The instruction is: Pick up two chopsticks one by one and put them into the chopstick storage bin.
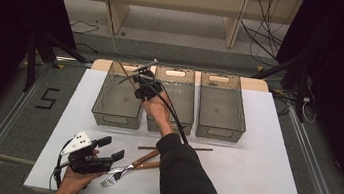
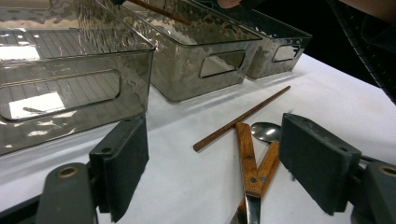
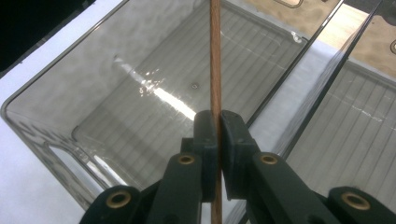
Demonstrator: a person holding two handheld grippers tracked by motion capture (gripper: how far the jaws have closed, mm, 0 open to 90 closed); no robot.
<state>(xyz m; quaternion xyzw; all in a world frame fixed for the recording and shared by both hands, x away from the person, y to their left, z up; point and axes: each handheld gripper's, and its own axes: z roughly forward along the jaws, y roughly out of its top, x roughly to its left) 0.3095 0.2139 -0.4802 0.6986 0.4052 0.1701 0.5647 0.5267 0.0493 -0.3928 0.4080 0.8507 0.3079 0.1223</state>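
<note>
lit from above, surroundings dark | glare seen on bin floor [image 3: 154,93] | near jaws softened | high view slightly grainy

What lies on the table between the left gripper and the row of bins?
A single wooden chopstick lies between the left gripper and the bins, seen in the high view.

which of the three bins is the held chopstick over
The leftmost bin. The right hand-held gripper holds the chopstick above it; the middle bin and right bin have nothing over them.
</note>
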